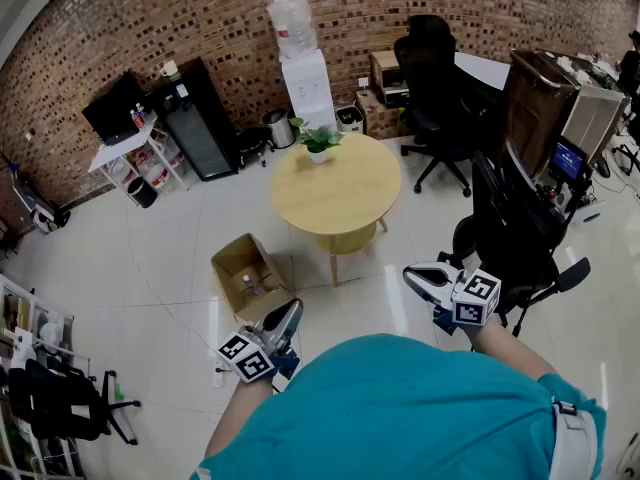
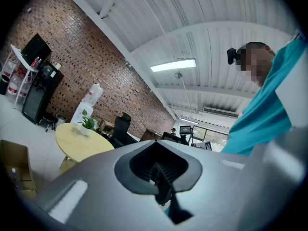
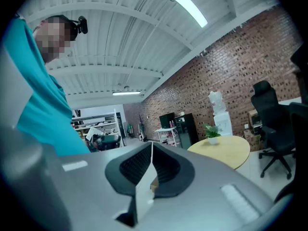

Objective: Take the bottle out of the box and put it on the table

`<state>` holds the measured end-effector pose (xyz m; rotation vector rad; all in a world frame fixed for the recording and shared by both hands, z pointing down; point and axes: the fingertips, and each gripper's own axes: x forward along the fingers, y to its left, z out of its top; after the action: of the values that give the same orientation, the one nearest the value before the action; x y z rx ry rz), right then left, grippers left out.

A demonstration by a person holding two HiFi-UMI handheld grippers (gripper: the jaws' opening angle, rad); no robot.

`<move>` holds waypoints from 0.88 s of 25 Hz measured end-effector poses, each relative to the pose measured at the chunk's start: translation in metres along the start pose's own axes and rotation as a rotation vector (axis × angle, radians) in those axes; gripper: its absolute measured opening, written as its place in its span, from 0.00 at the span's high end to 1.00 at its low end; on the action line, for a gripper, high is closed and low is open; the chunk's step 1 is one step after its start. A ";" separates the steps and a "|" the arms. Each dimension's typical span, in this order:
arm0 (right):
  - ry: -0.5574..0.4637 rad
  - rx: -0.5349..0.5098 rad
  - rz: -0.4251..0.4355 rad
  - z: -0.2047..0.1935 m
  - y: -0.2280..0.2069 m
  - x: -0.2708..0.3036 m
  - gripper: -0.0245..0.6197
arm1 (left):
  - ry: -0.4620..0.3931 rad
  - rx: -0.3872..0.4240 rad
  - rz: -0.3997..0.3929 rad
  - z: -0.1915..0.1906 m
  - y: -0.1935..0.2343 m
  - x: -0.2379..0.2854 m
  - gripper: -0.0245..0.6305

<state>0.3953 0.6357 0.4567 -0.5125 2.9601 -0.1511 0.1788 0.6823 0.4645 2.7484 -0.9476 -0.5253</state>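
Note:
An open cardboard box (image 1: 240, 260) stands on the white floor, left of the round wooden table (image 1: 345, 193). A small clear bottle (image 1: 250, 286) lies inside it. My left gripper (image 1: 289, 315) hovers just right of the box's near corner, shut and empty. My right gripper (image 1: 414, 277) is held to the right of the table's leg, also shut with nothing in it. In the left gripper view the jaws (image 2: 160, 171) meet, with the box (image 2: 17, 165) at the far left edge and the table (image 2: 79, 142) beyond. The right gripper (image 3: 149, 171) points past the table (image 3: 226, 149).
A potted plant (image 1: 319, 141) sits at the table's far edge. Black office chairs (image 1: 437, 98) stand at the right and back. A water dispenser (image 1: 305, 83), a black fridge (image 1: 200, 118) and a white rack (image 1: 140, 158) line the brick wall. A person's teal shirt (image 1: 400, 418) fills the bottom.

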 end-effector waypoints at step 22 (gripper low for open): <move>0.023 -0.041 0.081 -0.001 -0.063 -0.077 0.95 | 0.026 -0.005 0.048 -0.058 -0.036 0.098 0.96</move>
<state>0.4874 0.6034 0.4745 -0.3978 3.0065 -0.0889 0.2935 0.6529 0.4812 2.7133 -1.0023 -0.4816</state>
